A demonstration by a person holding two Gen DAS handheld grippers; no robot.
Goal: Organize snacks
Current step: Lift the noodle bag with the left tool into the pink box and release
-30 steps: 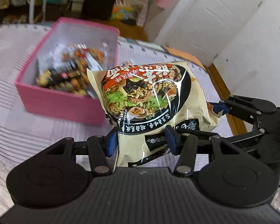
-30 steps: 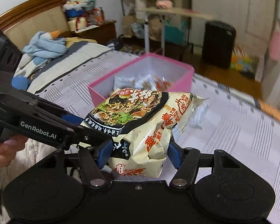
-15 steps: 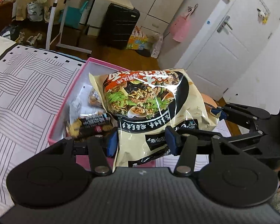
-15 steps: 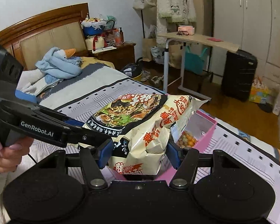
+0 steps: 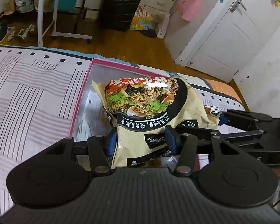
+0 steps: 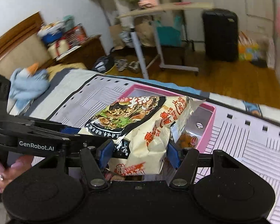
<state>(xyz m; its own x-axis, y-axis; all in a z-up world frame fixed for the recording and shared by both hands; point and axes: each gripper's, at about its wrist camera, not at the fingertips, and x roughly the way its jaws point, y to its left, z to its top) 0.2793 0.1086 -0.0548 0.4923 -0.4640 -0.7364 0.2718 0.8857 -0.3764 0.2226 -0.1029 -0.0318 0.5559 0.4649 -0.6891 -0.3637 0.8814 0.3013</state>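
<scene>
Crinkly film: noodle packet [image 5: 151, 110] hangs over the pink box [image 5: 80, 100].
Hold: my left gripper [image 5: 141, 140] and right gripper [image 6: 140, 153] both pinch it.
Risk: uneven release could tip it outside the pink box.

Home bedroom: striped bedsheet [image 5: 28, 97] lying under camera, wooden headboard [image 6: 15, 48], black suitcase [image 5: 119, 3], white door [image 5: 231, 35] standing behind.

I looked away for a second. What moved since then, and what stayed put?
Both hand-held grippers carried the noodle packet from short of the pink box to over its opening. Left hand-held gripper and right hand-held gripper stay clamped on it; the box stays on the bed.
</scene>
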